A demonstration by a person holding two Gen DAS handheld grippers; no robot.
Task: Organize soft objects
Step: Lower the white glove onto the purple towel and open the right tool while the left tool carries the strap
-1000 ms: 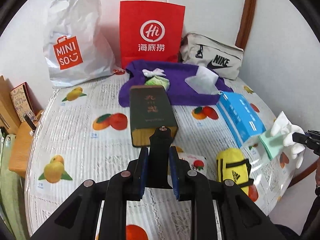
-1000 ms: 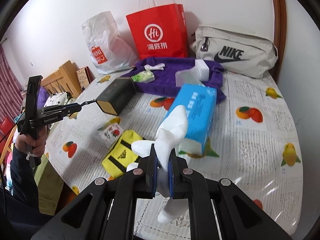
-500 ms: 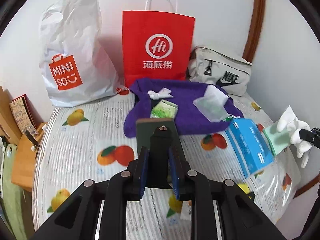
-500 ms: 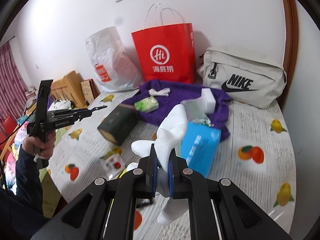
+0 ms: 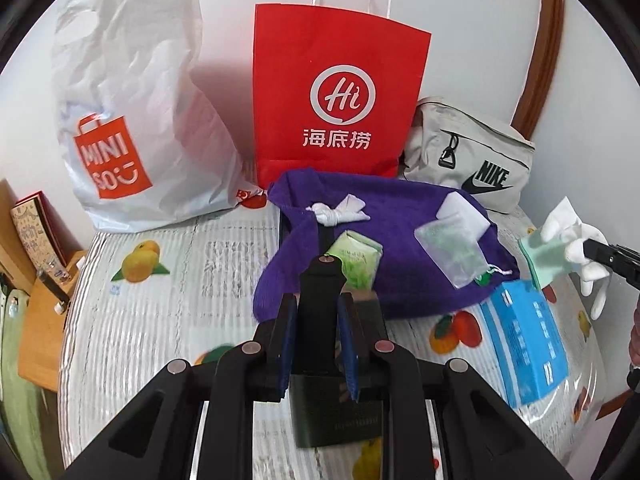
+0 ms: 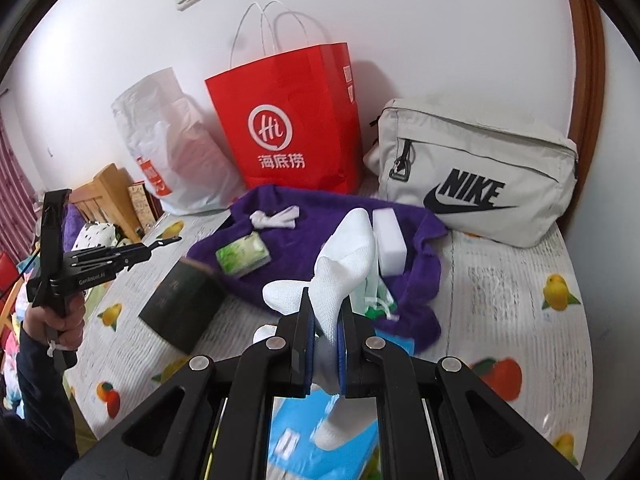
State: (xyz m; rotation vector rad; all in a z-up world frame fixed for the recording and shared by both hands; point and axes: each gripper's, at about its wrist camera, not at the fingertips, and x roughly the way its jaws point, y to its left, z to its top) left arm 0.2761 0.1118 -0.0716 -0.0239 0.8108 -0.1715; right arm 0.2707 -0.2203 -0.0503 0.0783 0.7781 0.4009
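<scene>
My right gripper (image 6: 325, 346) is shut on a white sock (image 6: 340, 268) and holds it in the air above the blue tissue pack (image 6: 320, 444). It shows at the right edge of the left wrist view (image 5: 576, 250) with a pale green cloth (image 5: 544, 258) beside the sock. A purple towel (image 6: 304, 248) lies at the back of the table with a knotted white sock (image 6: 276, 218), a green tissue packet (image 6: 242, 256), a white sponge (image 6: 390, 240) and a clear pouch (image 5: 452, 250) on it. My left gripper (image 5: 318, 344) is shut with nothing between its pads, above a dark box (image 5: 340, 416).
A white Miniso bag (image 5: 120, 120), a red paper bag (image 5: 336, 96) and a grey Nike bag (image 5: 472, 164) stand against the back wall. The fruit-print tablecloth (image 5: 160, 304) covers the table. A wooden chair (image 5: 36, 320) stands at the left.
Both grippers have moved forward toward the back of the table. The right one carries the white sock from beyond the blue tissue pack to above it, nearer the purple towel.
</scene>
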